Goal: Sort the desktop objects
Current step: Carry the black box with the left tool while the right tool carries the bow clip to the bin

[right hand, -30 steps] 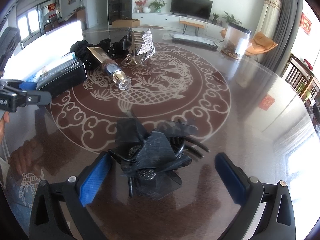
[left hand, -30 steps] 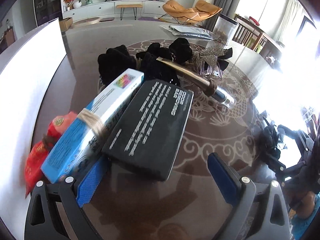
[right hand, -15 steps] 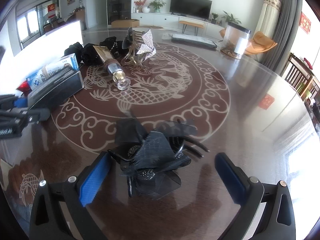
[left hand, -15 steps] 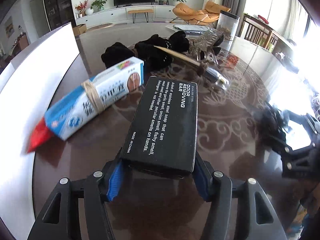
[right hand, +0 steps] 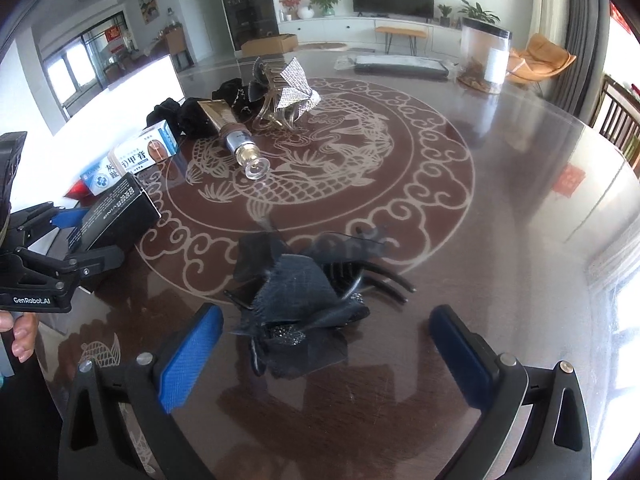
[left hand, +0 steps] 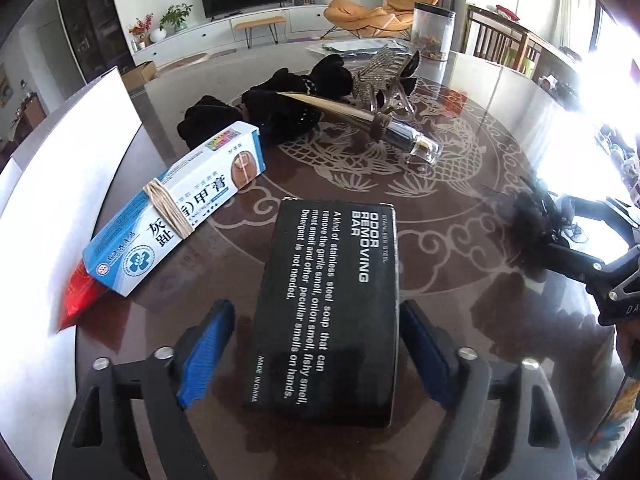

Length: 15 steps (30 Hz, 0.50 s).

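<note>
Left gripper [left hand: 316, 348] was seen with its jaws closing around the black box [left hand: 332, 304], which lay between the two blue pads [left hand: 206, 350]. On the right side the pad seemed to be against the box edge; on the left side a narrow gap was seen, so a firm pinch could not be confirmed. The box, printed with white text about an odor removing bar, was located at the near part of the dark table [left hand: 460, 264], on the pale dragon pattern.

Just to the left of the box, a blue and white carton [left hand: 176, 208] bound with a rubber band was laid aslant, with a red packet [left hand: 78, 294] under its near end. Farther away, a gold tube [left hand: 360, 120] with a clear cap was placed beside a heap of black cloth items [left hand: 276, 108] and a silver hair claw [left hand: 386, 76].

Right gripper [right hand: 326, 360] was held with its jaws spread wide, and a black hair claw [right hand: 304, 304] with a gauze bow was found on the table between its pads, not touched by them. A clear jar [right hand: 486, 56] was standing at the far side of the table.
</note>
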Tool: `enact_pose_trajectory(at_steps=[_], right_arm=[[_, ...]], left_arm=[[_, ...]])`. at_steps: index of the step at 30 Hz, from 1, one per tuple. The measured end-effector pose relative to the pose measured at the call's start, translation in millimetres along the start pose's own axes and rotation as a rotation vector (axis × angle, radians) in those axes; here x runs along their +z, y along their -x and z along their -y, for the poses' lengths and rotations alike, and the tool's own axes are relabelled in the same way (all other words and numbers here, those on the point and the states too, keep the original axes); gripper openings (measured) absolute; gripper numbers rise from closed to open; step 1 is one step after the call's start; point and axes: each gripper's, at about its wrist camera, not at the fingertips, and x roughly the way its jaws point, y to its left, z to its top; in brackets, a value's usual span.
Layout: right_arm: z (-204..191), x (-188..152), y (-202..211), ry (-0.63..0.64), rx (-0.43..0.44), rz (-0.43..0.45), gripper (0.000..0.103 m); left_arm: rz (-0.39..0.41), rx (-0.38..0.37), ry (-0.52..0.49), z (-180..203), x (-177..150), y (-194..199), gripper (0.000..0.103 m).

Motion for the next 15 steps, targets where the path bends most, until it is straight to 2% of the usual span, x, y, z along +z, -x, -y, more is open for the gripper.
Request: enact_pose_trajectory(at_steps=[5,6,7,11,15], right_arm=[[-10,4,-10,0.123,0.032,-0.018,0.101],[-9,4,-9,0.137,0.025,-0.005,0.089],[-8,5,-8,0.143,0.033,-0.004,0.087],[0,8,0,0.112,0.051,-0.008,0.086],[-1,11,26,0.093,0.061,0.033,0.086]], left_arm=[[0.014,0.007,0.029,0,-9,5,0.058],[0.016,0.007,0.036,-1,-12,7,0.058],[0.019,0.006,0.044,-2,-15,10,0.058],[0.039,0.008,0.074,-8,-27,22,0.058],[0.086,0.01,0.107,-14,-31,43,0.058]])
